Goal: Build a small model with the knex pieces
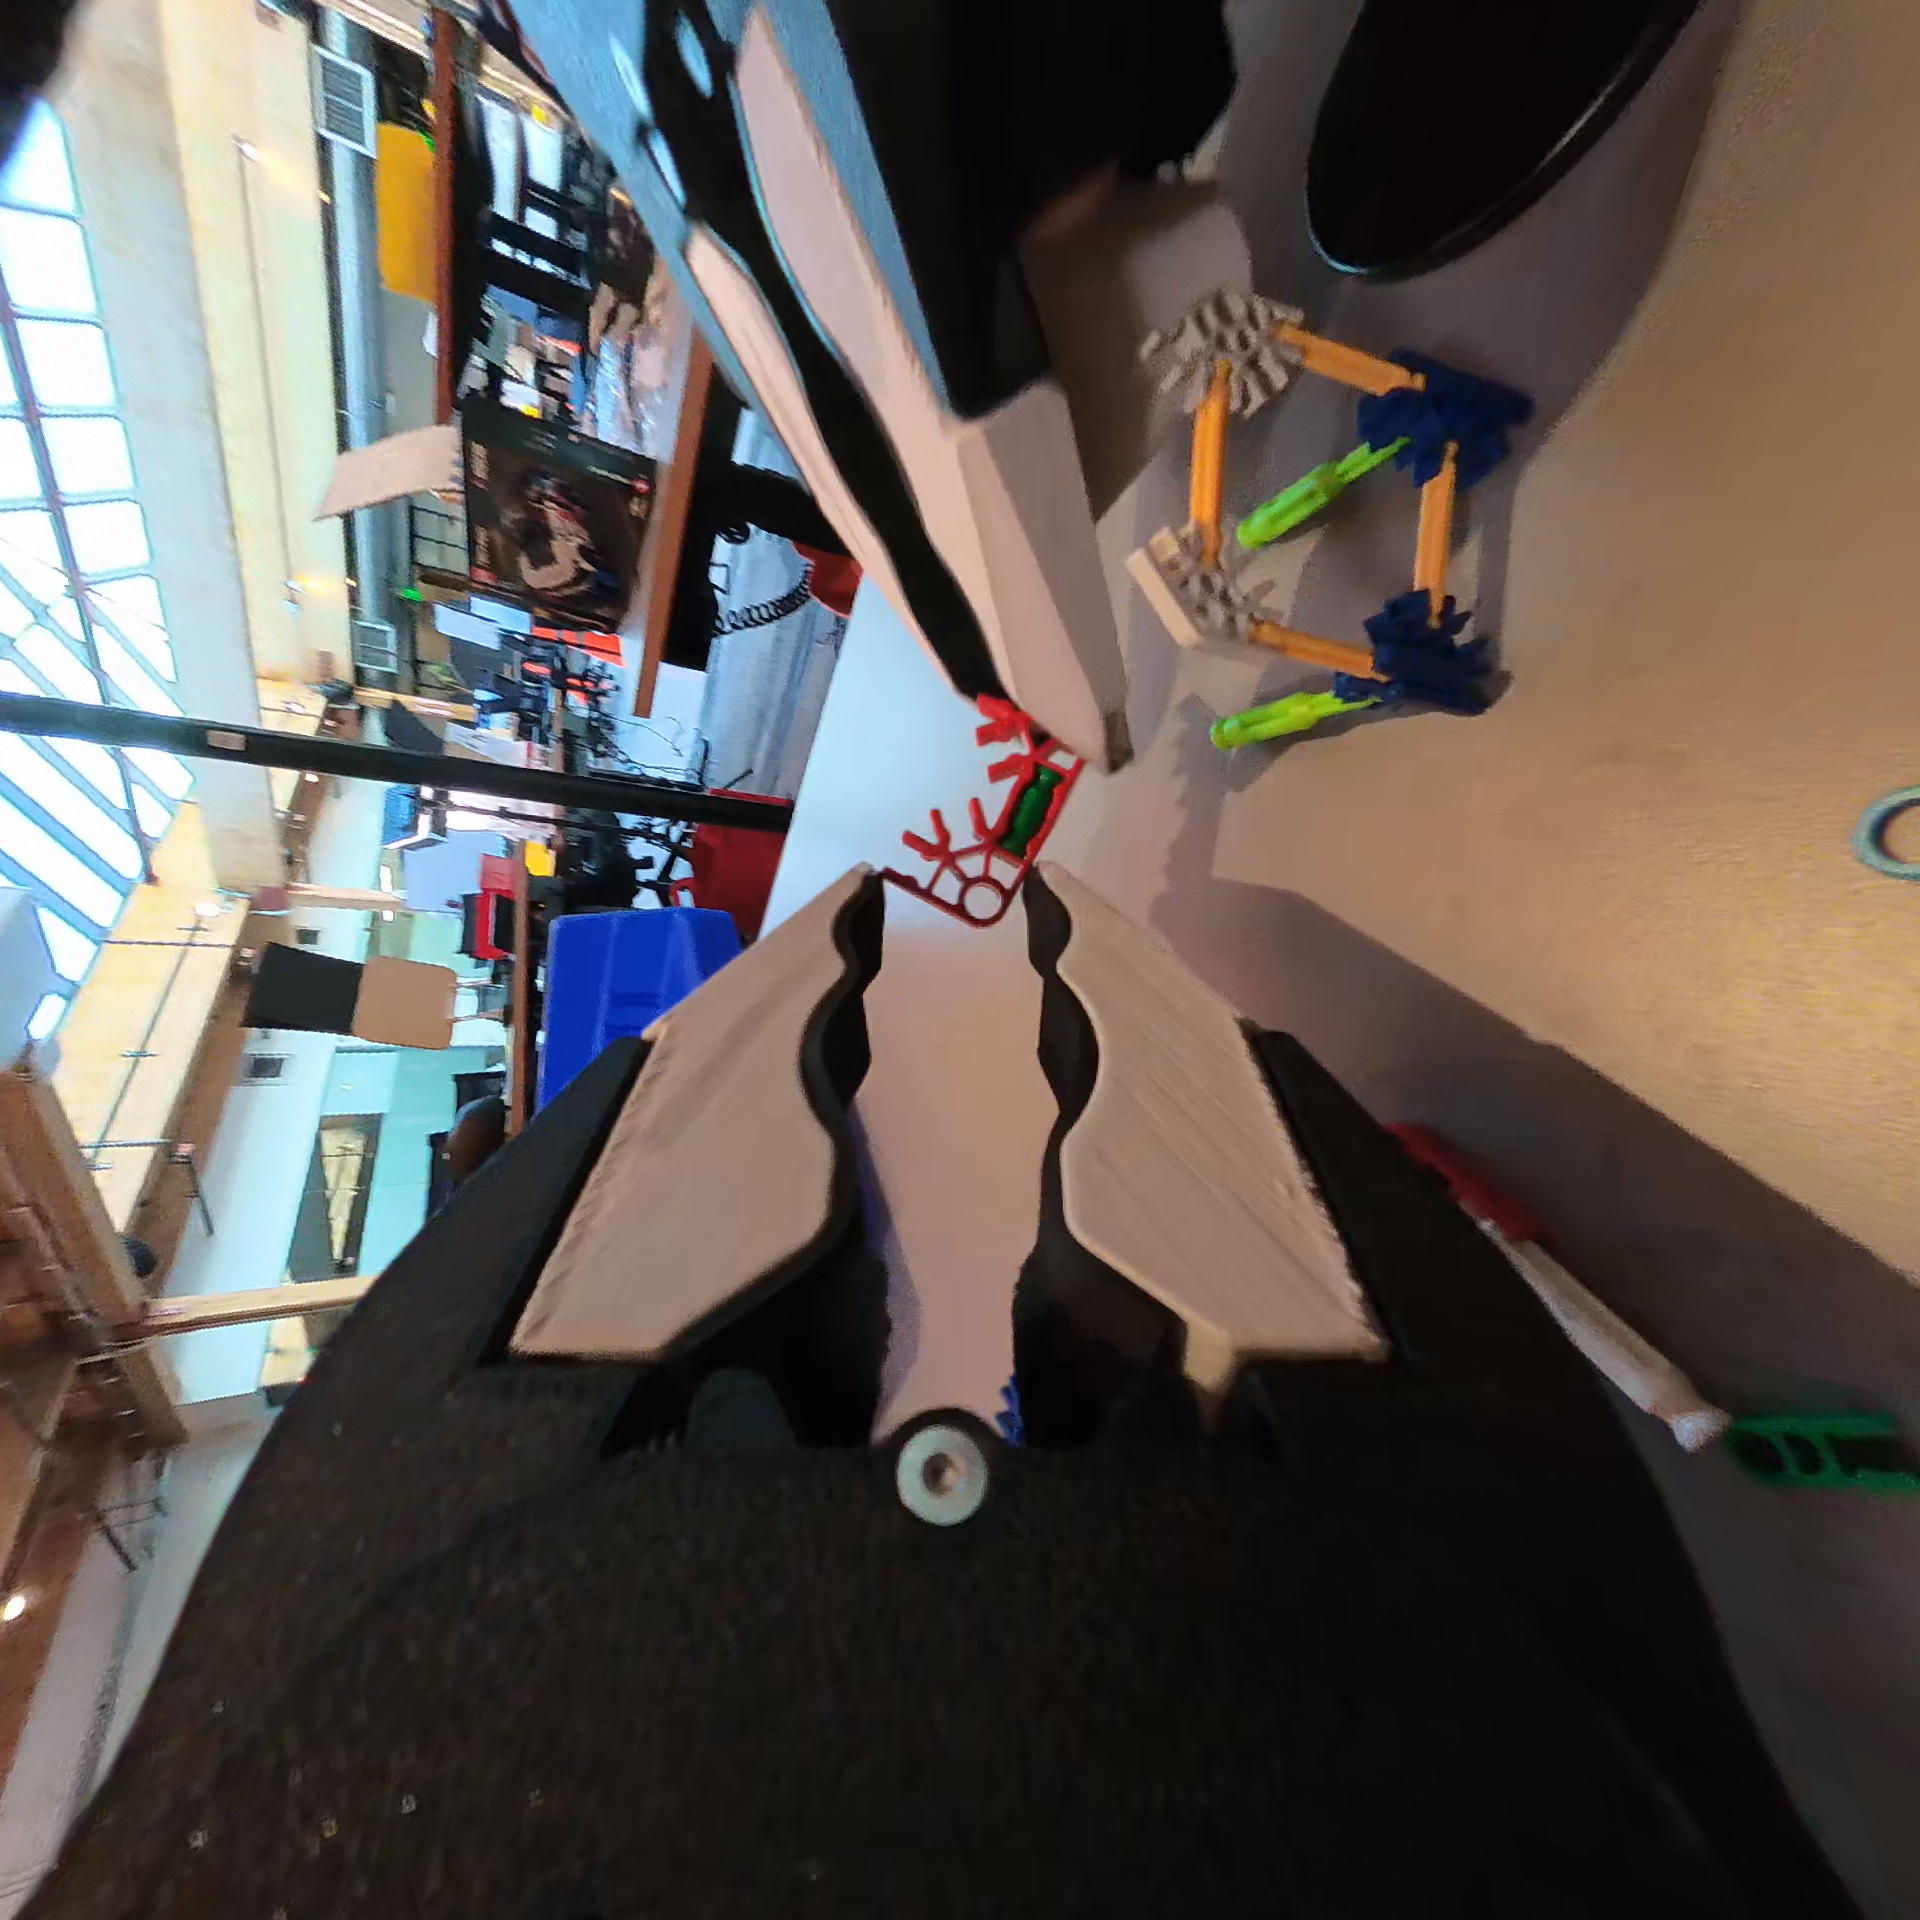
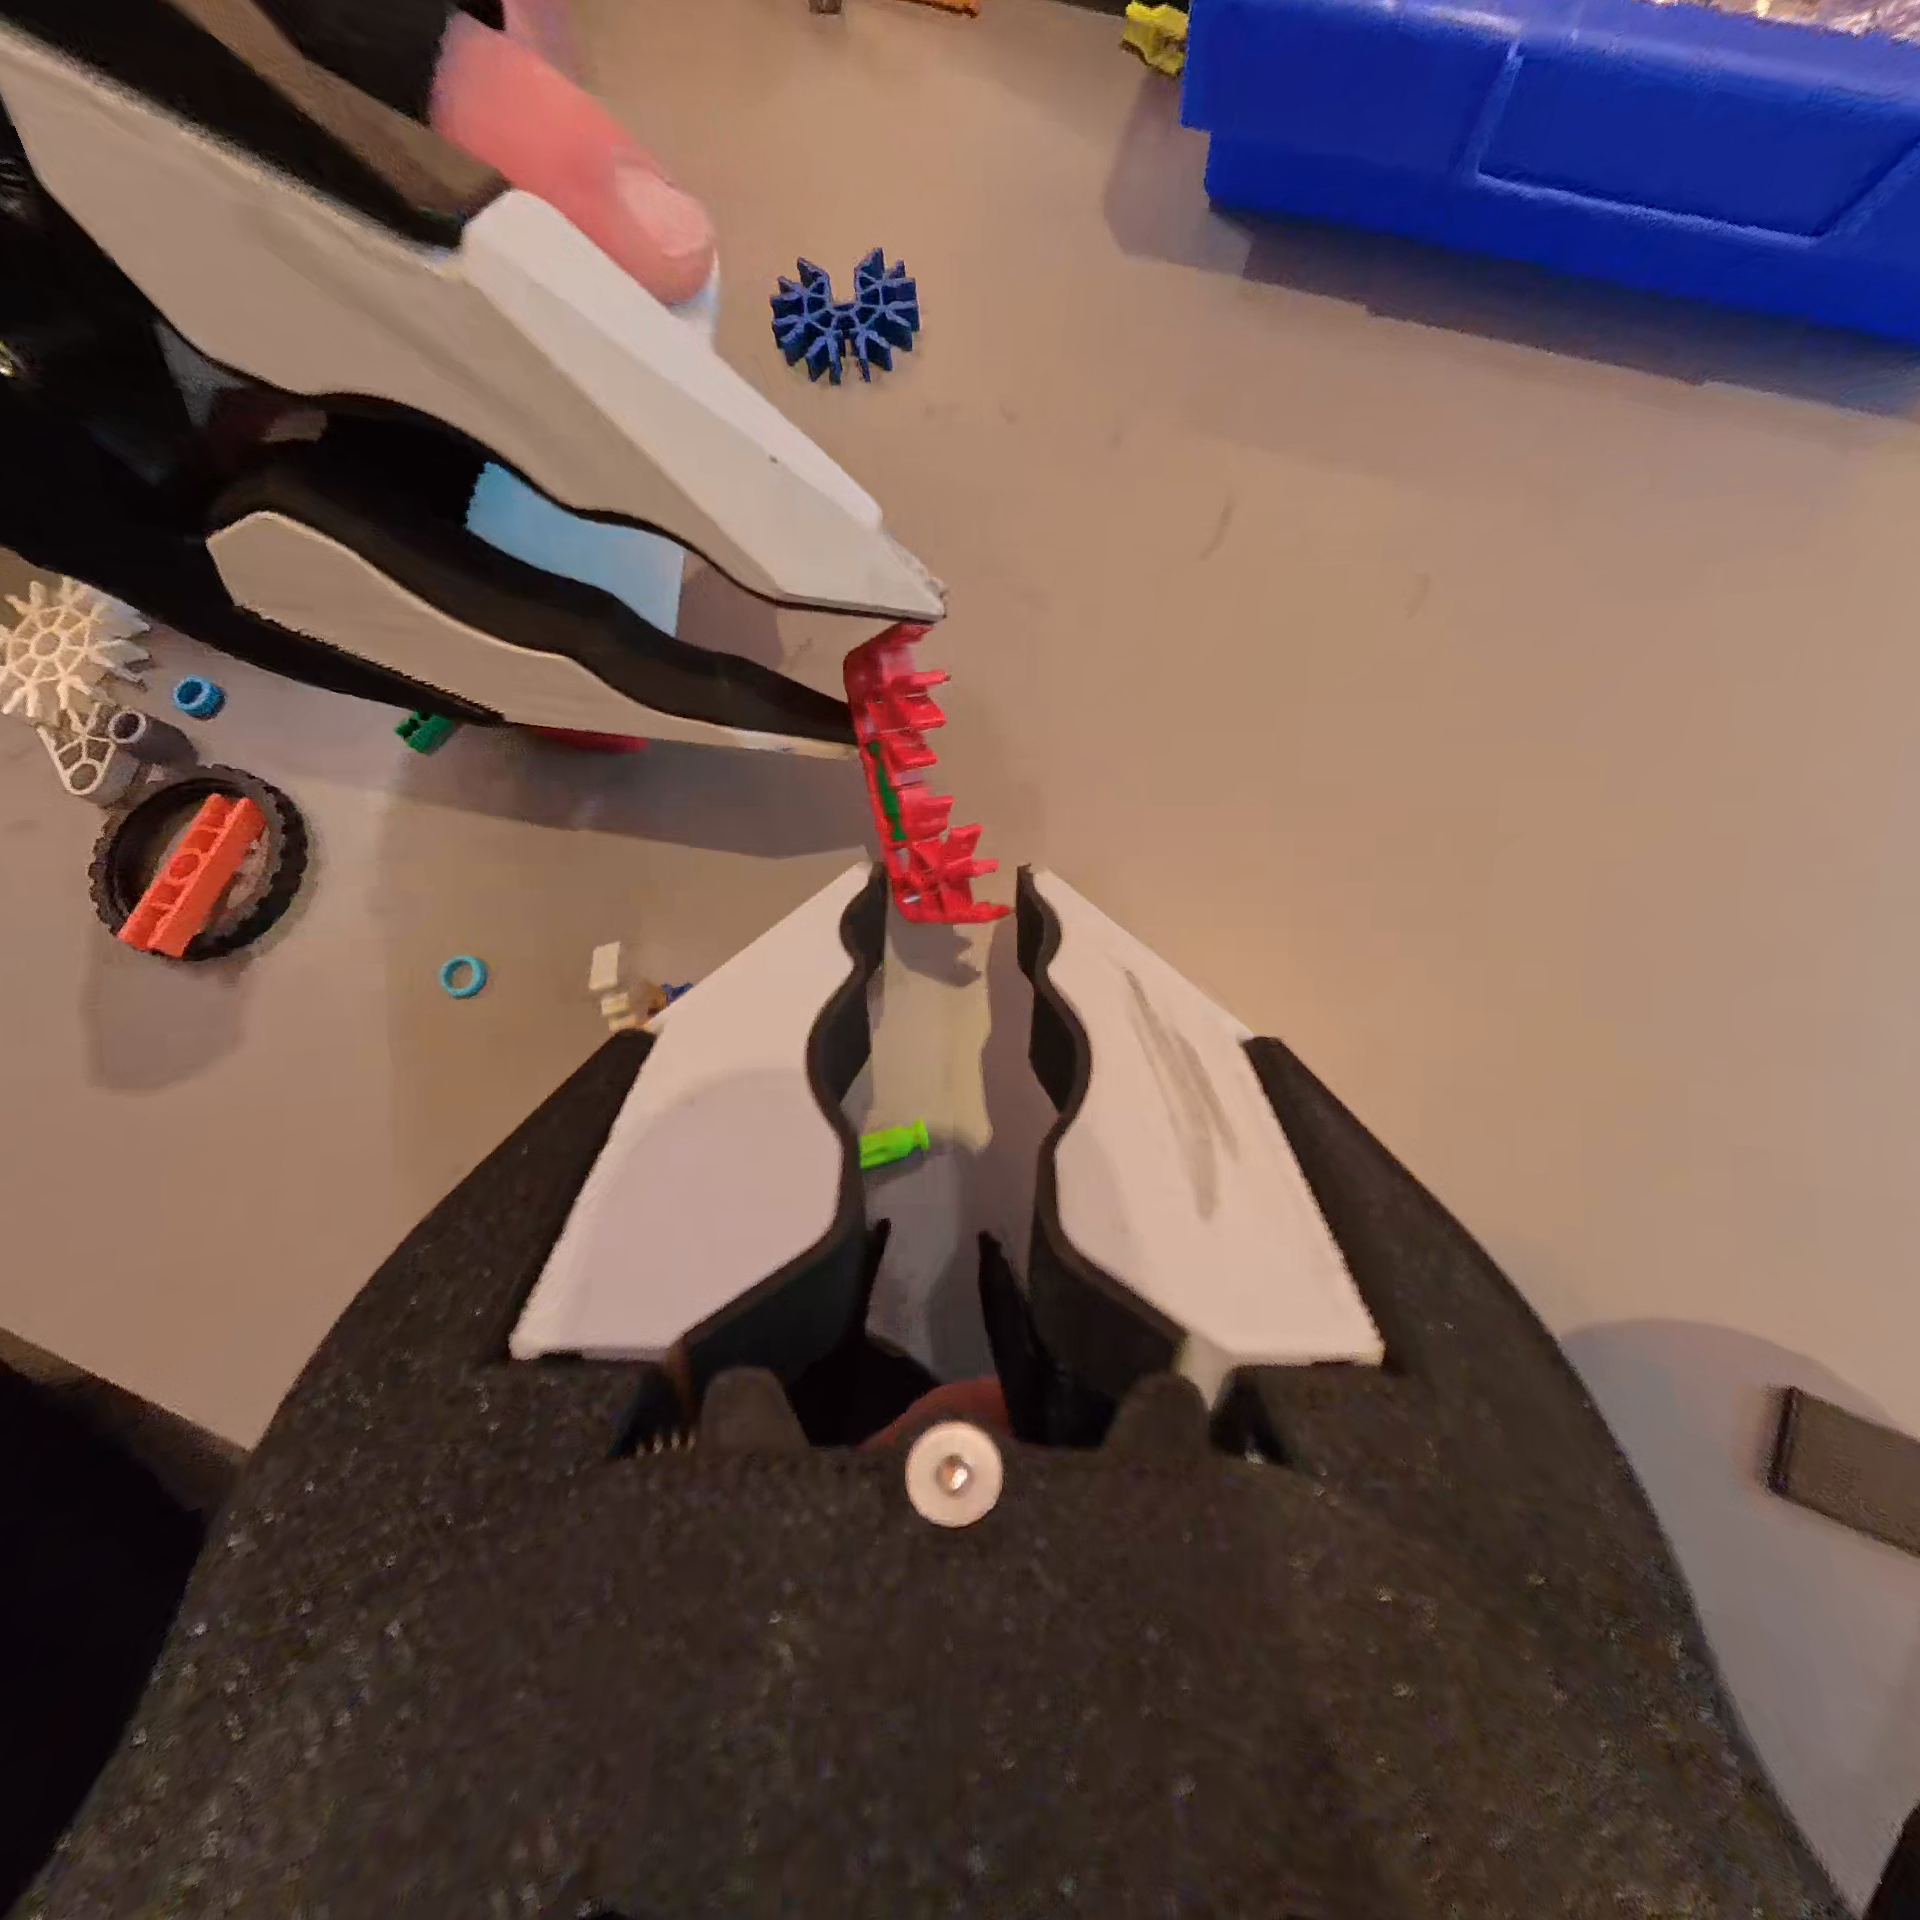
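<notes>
Nearest to us, the left claw (image 1: 954,883) fills the lower view, its two white fingers pinching the corner of a red connector piece (image 1: 951,868) at their tips. We see the right claw (image 2: 945,883) narrowed around the other end of that same piece, which hangs in the air above the table (image 2: 1351,727). The piece touches the right claw's left finger, but we cannot tell if the other finger presses it. A short dark green rod (image 1: 1031,808) runs along the red piece.

Beyond the claws, a blue bin (image 2: 1558,135) stands at the table's far edge. A square frame of orange rods (image 1: 1437,530) with blue and grey corner connectors lies flat near the right claw. A black tyre (image 2: 291,842) holds an orange block (image 2: 192,873). A blue connector (image 2: 847,317) lies alone, well apart. A lime peg (image 2: 894,1143) rests on the table beneath the right claw's fingers, and a small blue ring (image 2: 463,977) lies to their left.
</notes>
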